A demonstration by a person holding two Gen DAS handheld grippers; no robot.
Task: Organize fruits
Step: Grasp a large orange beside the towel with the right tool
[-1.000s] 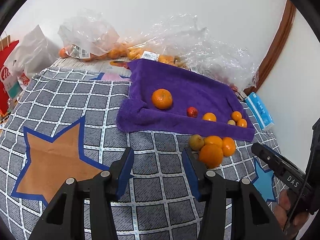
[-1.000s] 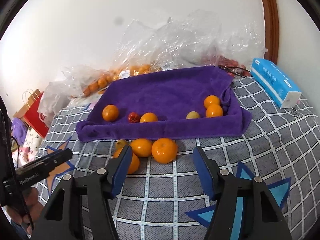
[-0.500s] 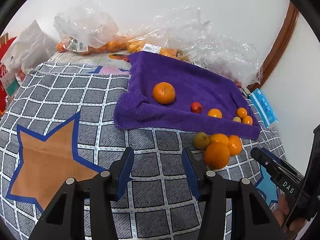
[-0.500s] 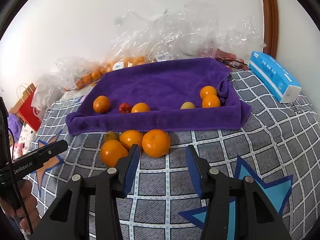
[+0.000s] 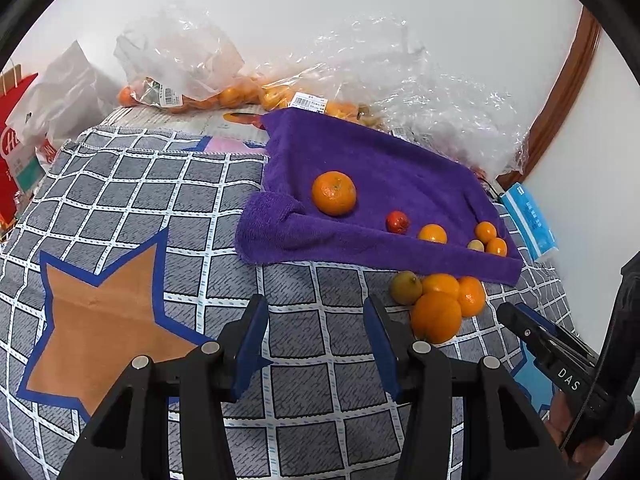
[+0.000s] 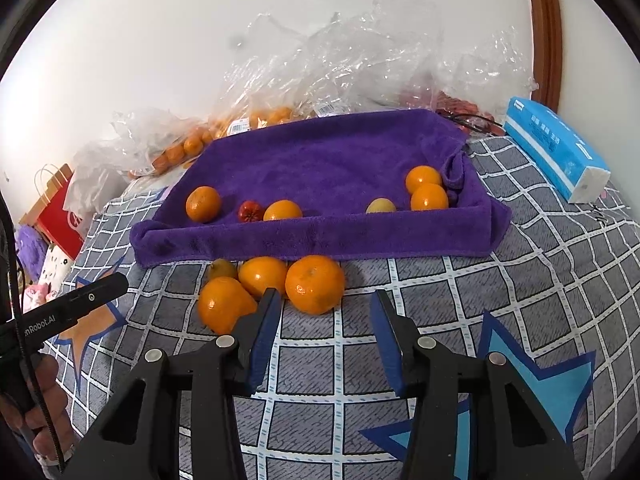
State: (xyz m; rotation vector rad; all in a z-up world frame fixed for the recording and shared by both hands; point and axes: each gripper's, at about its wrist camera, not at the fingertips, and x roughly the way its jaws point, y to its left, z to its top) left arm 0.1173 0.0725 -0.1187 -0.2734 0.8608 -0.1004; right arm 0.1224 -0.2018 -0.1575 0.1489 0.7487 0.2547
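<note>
A purple towel [image 6: 320,160] lies on the checked cloth and holds several small fruits: an orange [image 6: 203,204], a red fruit [image 6: 250,211], more oranges [image 6: 428,197] and a yellowish one [image 6: 381,205]. In front of its edge sits a cluster: three oranges [image 6: 315,283] and a greenish fruit [image 6: 222,269]. My right gripper [image 6: 324,308] is open, just short of the cluster, the nearest orange roughly between its tips. My left gripper [image 5: 316,312] is open and empty, left of the cluster [image 5: 436,316]. The towel also shows in the left wrist view [image 5: 380,168].
Clear plastic bags [image 6: 340,60] with more oranges [image 5: 232,96] lie behind the towel against the wall. A blue tissue pack [image 6: 556,152] lies at the right. A red paper bag [image 5: 16,136] stands at the left edge.
My right gripper has moved forward toward the fruit cluster and its jaws have narrowed a little. The left gripper has shifted slightly and stays open.
</note>
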